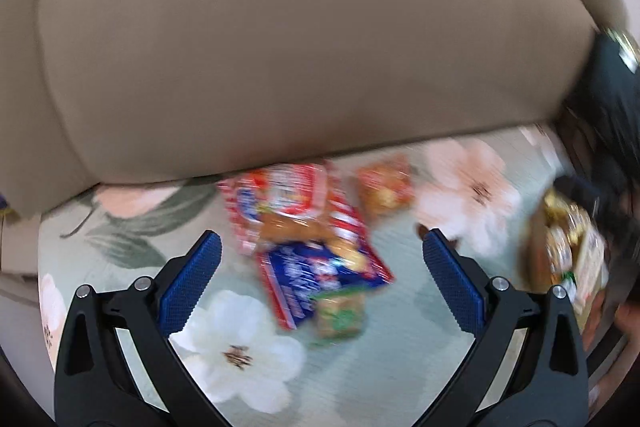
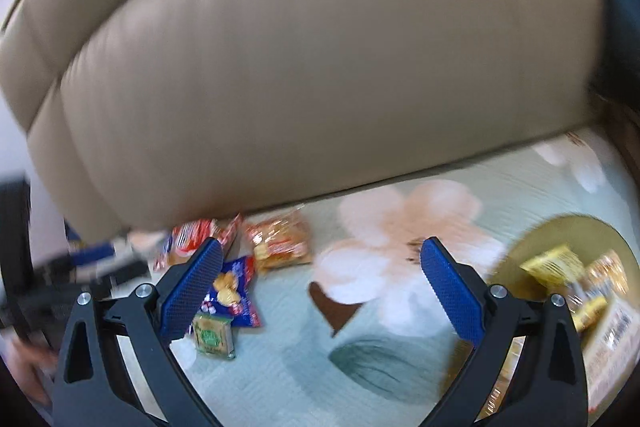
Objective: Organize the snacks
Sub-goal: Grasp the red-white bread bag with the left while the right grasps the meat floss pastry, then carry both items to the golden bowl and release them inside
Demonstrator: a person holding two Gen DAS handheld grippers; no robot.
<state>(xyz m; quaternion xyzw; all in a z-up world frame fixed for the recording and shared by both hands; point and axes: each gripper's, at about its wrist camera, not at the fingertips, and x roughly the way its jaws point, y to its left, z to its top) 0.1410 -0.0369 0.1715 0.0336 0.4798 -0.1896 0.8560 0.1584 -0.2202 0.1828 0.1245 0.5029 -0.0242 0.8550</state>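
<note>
Left wrist view: the left gripper [image 1: 320, 259] occupies the lower half of the frame, its jaws spread wide with nothing between the blue pads [image 1: 192, 281]. Beyond them, at centre frame, snack packets lie on a pale green flowered cloth [image 1: 400, 367]: a red-and-white bag [image 1: 280, 195] at the top of the group, a blue-and-red bag [image 1: 316, 275] overlapping it below, a small green packet [image 1: 340, 315] touching the blue bag's lower edge, and an orange packet [image 1: 384, 187] just to the right. A tan cushion [image 1: 300, 39] fills the upper frame. At the right edge a round tray [image 1: 534, 259] holds further packets; the picture is blurred there.

Right wrist view: the right gripper [image 2: 322, 263] also stands wide open and empty. The same packets sit at lower left, the green packet [image 2: 213, 335] beside the left pad. A gold round tray [image 2: 520, 259] at lower right carries a yellow packet [image 2: 554, 265] and others too blurred to identify.
</note>
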